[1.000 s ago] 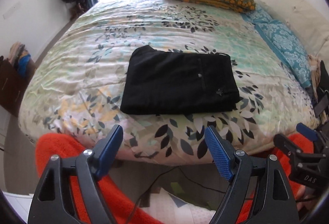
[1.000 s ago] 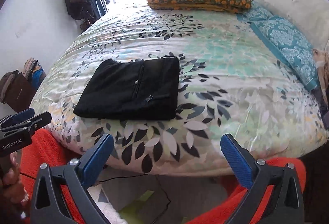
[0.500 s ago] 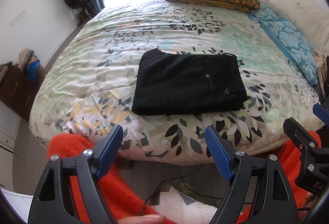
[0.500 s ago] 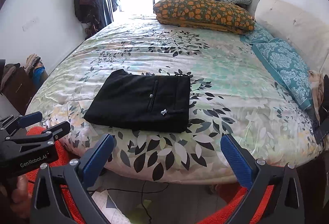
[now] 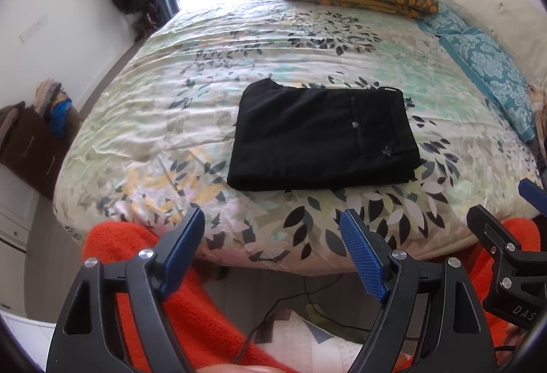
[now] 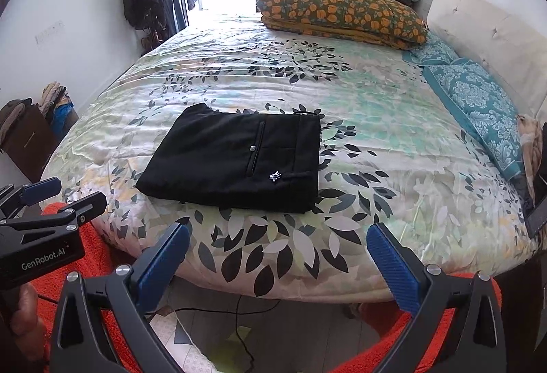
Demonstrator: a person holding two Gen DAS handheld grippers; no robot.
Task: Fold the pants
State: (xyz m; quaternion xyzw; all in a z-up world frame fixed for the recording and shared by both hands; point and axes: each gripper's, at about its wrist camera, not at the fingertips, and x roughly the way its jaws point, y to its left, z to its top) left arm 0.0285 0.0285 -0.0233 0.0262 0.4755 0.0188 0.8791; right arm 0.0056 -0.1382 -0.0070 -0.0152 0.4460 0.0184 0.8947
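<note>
Black pants (image 5: 321,137) lie folded into a flat rectangle on the leaf-patterned bedspread (image 5: 273,41), near the bed's front edge; they also show in the right wrist view (image 6: 236,161). My left gripper (image 5: 273,250) is open and empty, held off the bed in front of its edge. My right gripper (image 6: 277,256) is open and empty, also in front of the bed edge, to the right of the pants. Each gripper shows at the side of the other's view: the right gripper (image 5: 509,246) and the left gripper (image 6: 44,219).
An orange-patterned pillow (image 6: 342,14) and teal pillows (image 6: 475,106) lie at the head of the bed. A cream headboard (image 6: 495,44) stands at the right. Clothes on a brown stand (image 6: 30,130) are at the left wall. A cable (image 6: 239,332) lies on the floor.
Both grippers have drawn back and risen away from the bed, so the pants look farther off. The pants have not moved. Both grippers stay open.
</note>
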